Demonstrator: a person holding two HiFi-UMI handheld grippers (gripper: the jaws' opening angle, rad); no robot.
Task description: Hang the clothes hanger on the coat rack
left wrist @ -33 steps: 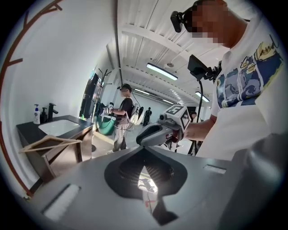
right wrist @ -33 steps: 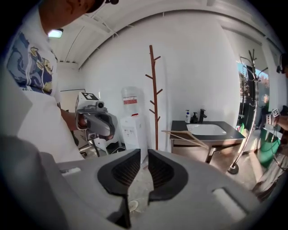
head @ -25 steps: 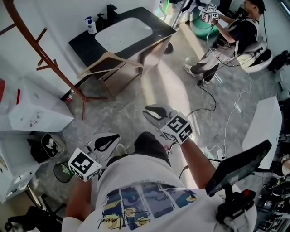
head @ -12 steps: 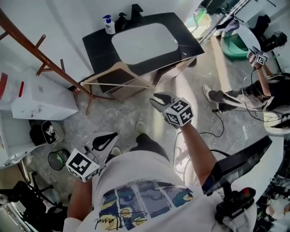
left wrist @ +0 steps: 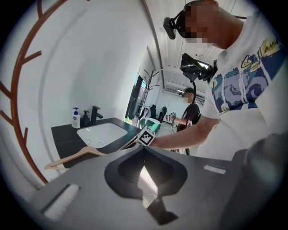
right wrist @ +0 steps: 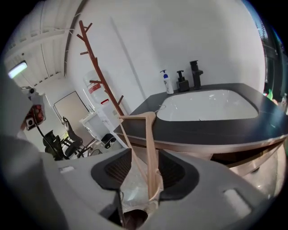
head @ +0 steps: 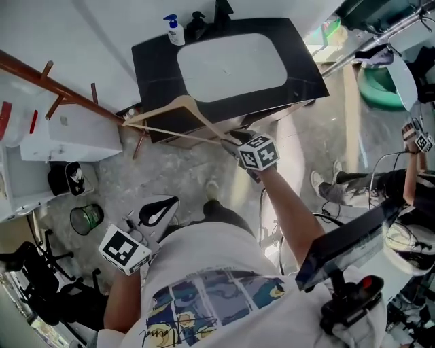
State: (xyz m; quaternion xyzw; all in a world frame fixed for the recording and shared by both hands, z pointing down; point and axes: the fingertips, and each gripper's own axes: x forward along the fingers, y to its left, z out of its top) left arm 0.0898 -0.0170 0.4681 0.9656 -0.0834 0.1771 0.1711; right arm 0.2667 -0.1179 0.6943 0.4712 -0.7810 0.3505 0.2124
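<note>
Standing at the far left, the coat rack [head: 58, 87] is a slim red-brown wooden pole with short pegs angled off it, slanting along the white wall. Your left gripper [head: 166, 204] hangs low by your hip, its smooth pale shells together at the tips with nothing between them. The clothes hanger [head: 178, 102] is pale bare wood, a flat triangle with a thin cross bar. It leans at the front-left corner of the counter [head: 156, 61], neck against that edge, thin wire hook on the top and left end near the rack's foot. Your right gripper [right wrist: 145, 157] points down at the hanger's near end. Its jaws have just been opening and stand apart, with the rounded tip of the wooden arm between the ribbed dark pads, close to the right-hand one and not squeezed. The counter is matt black and rectangular, holding a white basin [head: 231, 64] with rounded corners; a white pump bottle [head: 175, 30] and a black tap [head: 221, 10] stand at its back edge
</note>
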